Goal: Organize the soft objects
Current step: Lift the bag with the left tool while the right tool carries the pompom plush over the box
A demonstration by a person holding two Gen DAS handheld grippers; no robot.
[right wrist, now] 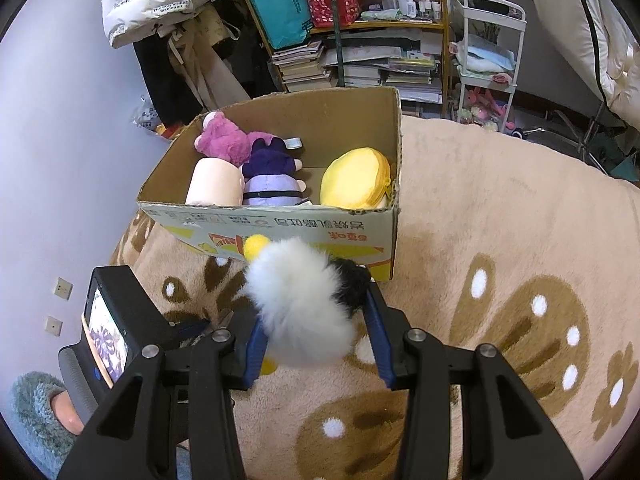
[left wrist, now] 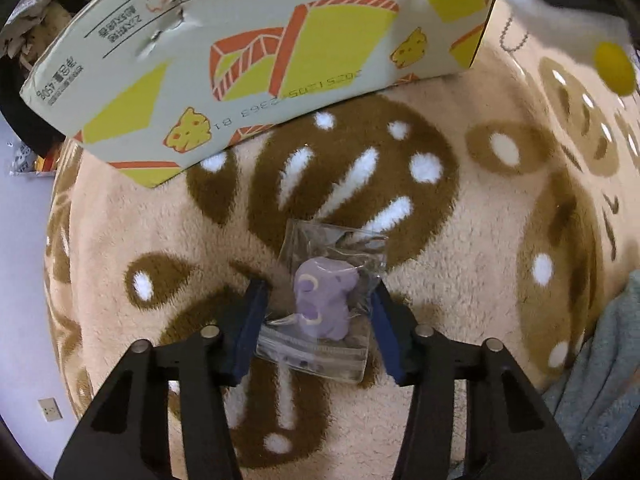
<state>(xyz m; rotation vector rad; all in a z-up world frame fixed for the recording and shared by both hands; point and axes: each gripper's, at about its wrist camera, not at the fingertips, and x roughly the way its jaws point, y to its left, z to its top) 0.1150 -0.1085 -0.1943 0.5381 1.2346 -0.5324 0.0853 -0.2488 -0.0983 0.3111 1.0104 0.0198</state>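
Cardboard box [right wrist: 280, 220] on the patterned rug [right wrist: 500, 208], part-filled with soft toys.

In the box lie a pink plush [right wrist: 224, 136], a purple-dressed doll [right wrist: 272, 176], a cream roll-shaped plush [right wrist: 214, 182] and a yellow round pouch [right wrist: 356, 178]. A cluttered bookshelf [right wrist: 360, 56] and a white cart [right wrist: 488, 60] stand behind it. The right gripper [right wrist: 316, 344] is clamped on a fluffy white-and-black plush [right wrist: 300, 304], held just before the box's near wall, its long axis running up toward the box, with a yellow pom-pom at the far end. The left gripper [left wrist: 320, 320] points down at the rug, its pads closed against a clear bag [left wrist: 332, 280] holding a small purple toy [left wrist: 324, 304], well short of the box; the bag's length runs away from the gripper.
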